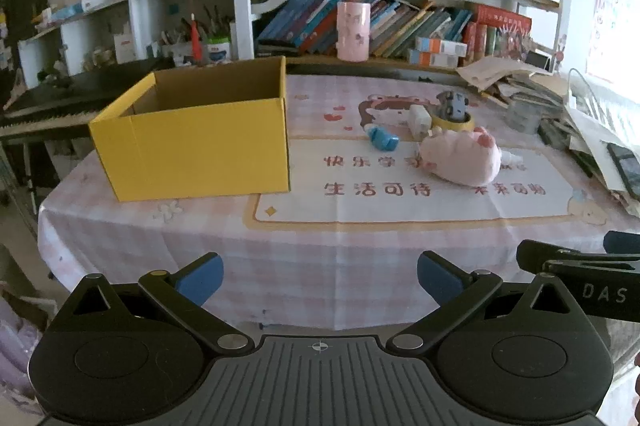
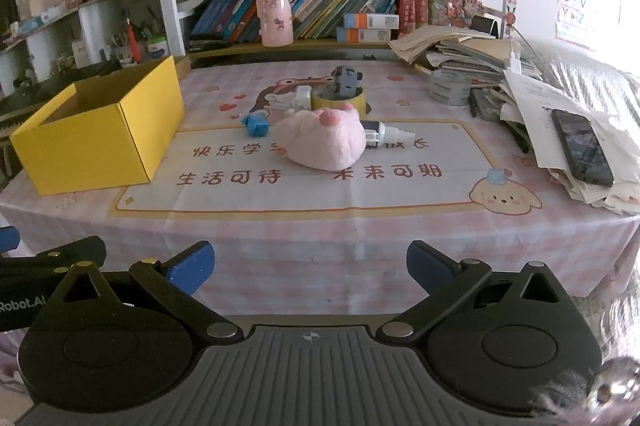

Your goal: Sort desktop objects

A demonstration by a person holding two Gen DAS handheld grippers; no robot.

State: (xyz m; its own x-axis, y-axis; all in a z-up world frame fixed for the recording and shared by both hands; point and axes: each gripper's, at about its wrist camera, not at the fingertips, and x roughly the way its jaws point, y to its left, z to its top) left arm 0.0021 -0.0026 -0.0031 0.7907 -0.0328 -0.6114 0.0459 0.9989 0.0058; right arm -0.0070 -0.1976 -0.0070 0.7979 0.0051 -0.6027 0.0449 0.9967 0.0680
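Observation:
An open yellow cardboard box (image 1: pixel 192 142) (image 2: pixel 100 142) stands on the left of the table. To its right lies a cluster: a pink plush toy (image 1: pixel 460 156) (image 2: pixel 324 140), a small blue object (image 1: pixel 383 139) (image 2: pixel 255 125), a white block (image 1: pixel 420 118) (image 2: pixel 302 97), a yellow tape roll (image 1: pixel 454 124) (image 2: pixel 338 100) with a grey toy car (image 1: pixel 452 103) (image 2: pixel 347 79) on it, and a white bottle (image 2: pixel 388 134). My left gripper (image 1: pixel 320 278) and right gripper (image 2: pixel 310 270) are both open and empty, held before the table's near edge.
A pink checked tablecloth (image 2: pixel 320 226) with a printed mat covers the table. A pile of papers and a phone (image 2: pixel 582 146) sit at the right edge, with a grey tape roll (image 2: pixel 450 86). Bookshelves stand behind, with a pink cup (image 2: pixel 274 16). A piano keyboard (image 1: pixel 48 114) is at the left.

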